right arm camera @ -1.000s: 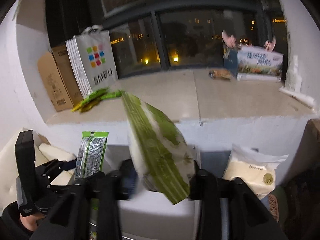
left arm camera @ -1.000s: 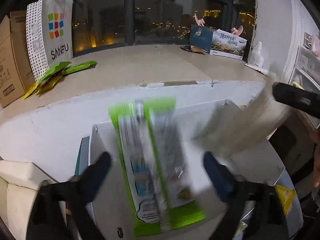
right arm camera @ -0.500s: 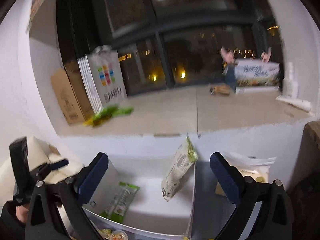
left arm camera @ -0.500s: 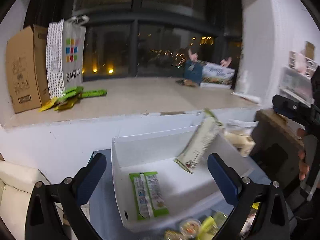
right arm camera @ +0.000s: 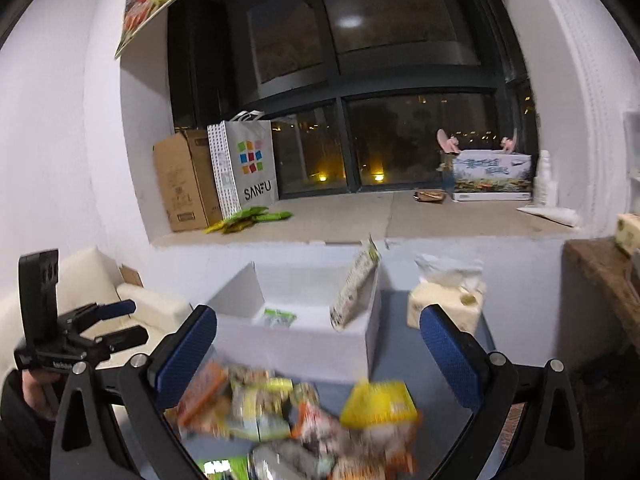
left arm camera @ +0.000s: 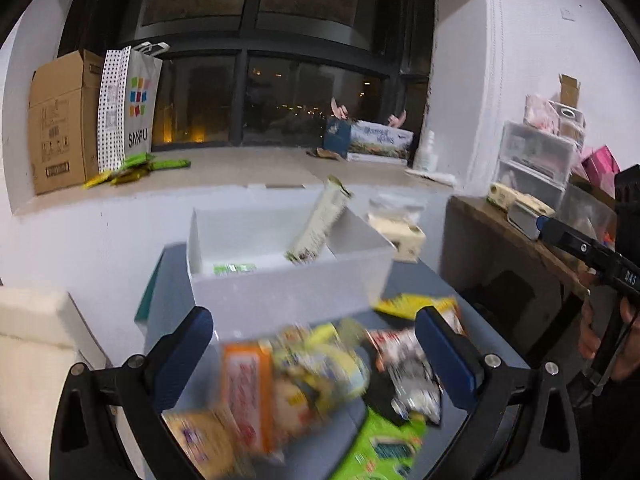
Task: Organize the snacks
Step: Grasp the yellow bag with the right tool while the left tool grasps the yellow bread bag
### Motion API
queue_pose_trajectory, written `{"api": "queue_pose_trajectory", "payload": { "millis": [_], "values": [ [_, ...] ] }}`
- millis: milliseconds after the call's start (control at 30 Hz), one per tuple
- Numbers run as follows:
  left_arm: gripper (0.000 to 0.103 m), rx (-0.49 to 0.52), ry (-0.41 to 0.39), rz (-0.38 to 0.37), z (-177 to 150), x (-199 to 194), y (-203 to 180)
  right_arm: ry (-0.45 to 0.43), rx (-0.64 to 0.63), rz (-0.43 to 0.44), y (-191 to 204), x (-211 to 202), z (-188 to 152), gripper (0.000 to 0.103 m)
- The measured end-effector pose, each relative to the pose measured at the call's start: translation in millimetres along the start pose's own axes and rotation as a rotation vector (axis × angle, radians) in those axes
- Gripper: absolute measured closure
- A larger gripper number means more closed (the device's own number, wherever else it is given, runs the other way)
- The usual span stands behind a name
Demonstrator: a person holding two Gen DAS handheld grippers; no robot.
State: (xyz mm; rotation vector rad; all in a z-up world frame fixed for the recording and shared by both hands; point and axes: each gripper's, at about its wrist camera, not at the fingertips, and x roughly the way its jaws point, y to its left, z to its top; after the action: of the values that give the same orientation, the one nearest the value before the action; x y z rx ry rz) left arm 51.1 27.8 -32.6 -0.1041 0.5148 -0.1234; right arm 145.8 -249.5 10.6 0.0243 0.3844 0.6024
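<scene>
A white open box [left arm camera: 288,292] stands on the grey table. Inside it a small green packet [left arm camera: 234,268] lies flat, and a green-and-white bag [left arm camera: 320,224] leans against the right wall. In front of the box lies a blurred pile of snacks, among them an orange packet [left arm camera: 244,392] and a yellow packet [right arm camera: 380,400]. My left gripper [left arm camera: 312,320] hangs open over the pile with nothing between its fingers. My right gripper [right arm camera: 318,316] is also wide open and empty, above the same pile and short of the box [right arm camera: 300,352].
On the windowsill behind stand a cardboard box [left arm camera: 60,120], a SANFU paper bag [left arm camera: 128,112], green packets [left arm camera: 140,166] and a printed carton [right arm camera: 492,174]. A tissue pack [right arm camera: 444,300] sits right of the box. A wooden shelf with plastic drawers [left arm camera: 532,160] stands at right, a cream cushion [left arm camera: 32,344] at left.
Both grippers let go of their packets, which now rest in the box. Both have drawn back from the box, and the snack pile has come into view below them.
</scene>
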Motion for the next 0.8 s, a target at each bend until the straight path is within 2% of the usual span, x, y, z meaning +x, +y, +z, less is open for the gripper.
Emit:
{"api": "queue_pose_trajectory", "payload": {
  "millis": [167,300,367,467,633,700,800],
  "values": [
    [0.0,-0.001,0.028,0.005,-30.4,-17.1,-15.3,0.008,-0.007,-0.041,5.9,-37.6,-44.3,0.0],
    [0.0,-0.019,0.036,0.017,-40.2,-29.5,-11.4,0.105,-0.064,-0.08,3.3,-39.1,-76.1,0.0],
    [0.0,-0.029,0.038,0.036,-44.9,-33.9,-7.6,0.131,-0.068,-0.073,-0.9,-37.2,-84.7,0.0],
    [0.0,-0.039,0.032,0.052,-47.7,-37.4,-3.8,0.18,-0.016,-0.04,-13.2,-25.7,-88.8,0.0],
    [0.0,-0.047,0.033,0.054,-49.8,-38.6,1.8,0.254,-0.027,-0.045,-20.8,0.2,-91.1,0.0],
    [0.0,-0.043,0.028,0.06,-50.4,-40.0,1.7,0.295,-0.017,-0.032,-24.6,18.4,-88.7,0.0],
    [0.0,-0.04,0.029,0.063,-53.2,-40.9,4.2,0.379,0.005,-0.063,-36.0,56.5,-83.4,0.0]
  ]
}}
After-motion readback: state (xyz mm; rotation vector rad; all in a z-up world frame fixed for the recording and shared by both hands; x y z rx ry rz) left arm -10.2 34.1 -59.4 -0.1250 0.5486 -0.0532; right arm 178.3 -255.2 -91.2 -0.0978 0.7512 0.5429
